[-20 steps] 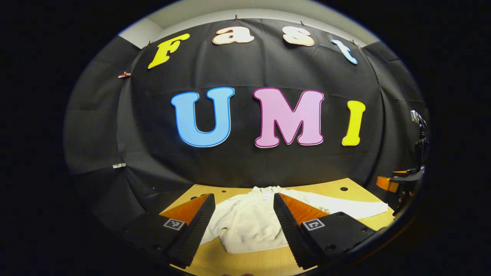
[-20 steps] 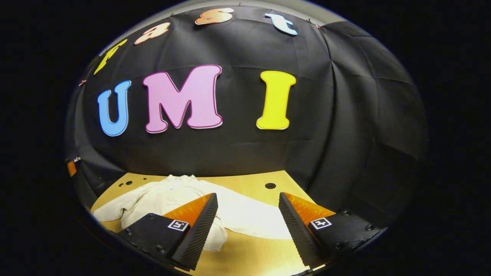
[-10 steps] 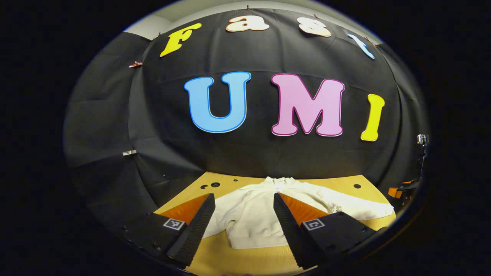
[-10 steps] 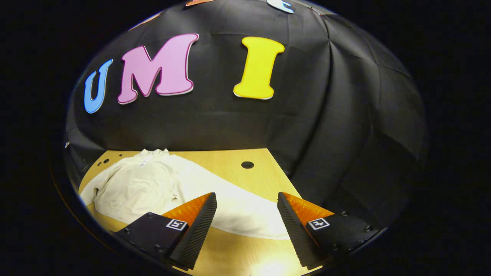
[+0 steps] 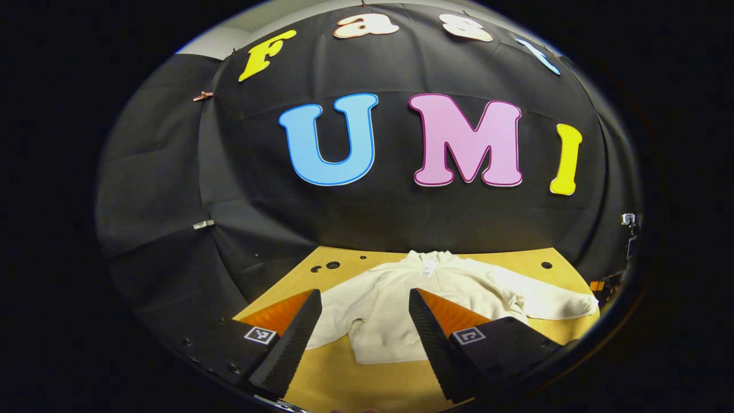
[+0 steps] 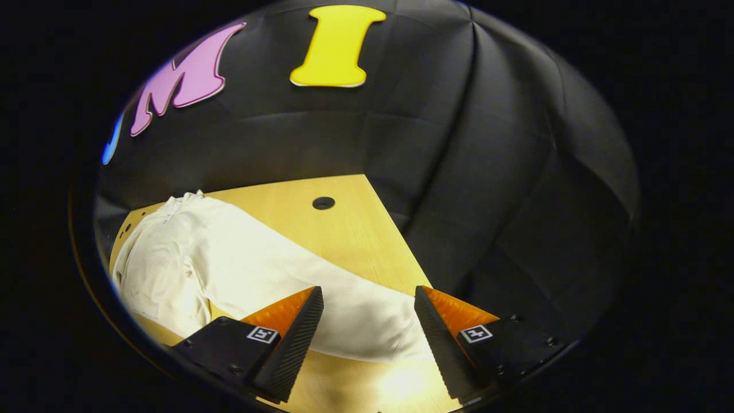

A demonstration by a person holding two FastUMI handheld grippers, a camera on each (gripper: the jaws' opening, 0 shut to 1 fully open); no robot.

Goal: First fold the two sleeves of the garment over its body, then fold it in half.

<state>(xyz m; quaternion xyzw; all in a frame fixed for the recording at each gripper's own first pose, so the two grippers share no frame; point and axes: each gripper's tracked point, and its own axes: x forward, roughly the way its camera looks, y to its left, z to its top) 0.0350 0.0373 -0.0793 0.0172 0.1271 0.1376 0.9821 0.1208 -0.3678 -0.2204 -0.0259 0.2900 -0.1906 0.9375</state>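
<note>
Sweatshirt: a cream sweatshirt (image 5: pixel 395 310) is laid flat on the wooden surface (image 6: pixel 344 229), sleeves unfolded.
Left gripper (image 5: pixel 361 338): fingers are held spread above its hem.
Right gripper (image 6: pixel 367 338): fingers are spread over the sleeve (image 6: pixel 344 310) end.

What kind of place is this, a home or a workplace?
Most likely a staged recording booth, not a home. Black cloth hangs as the back wall, the wooden table has round holes drilled in it, and only a white garment lies on it.
</note>
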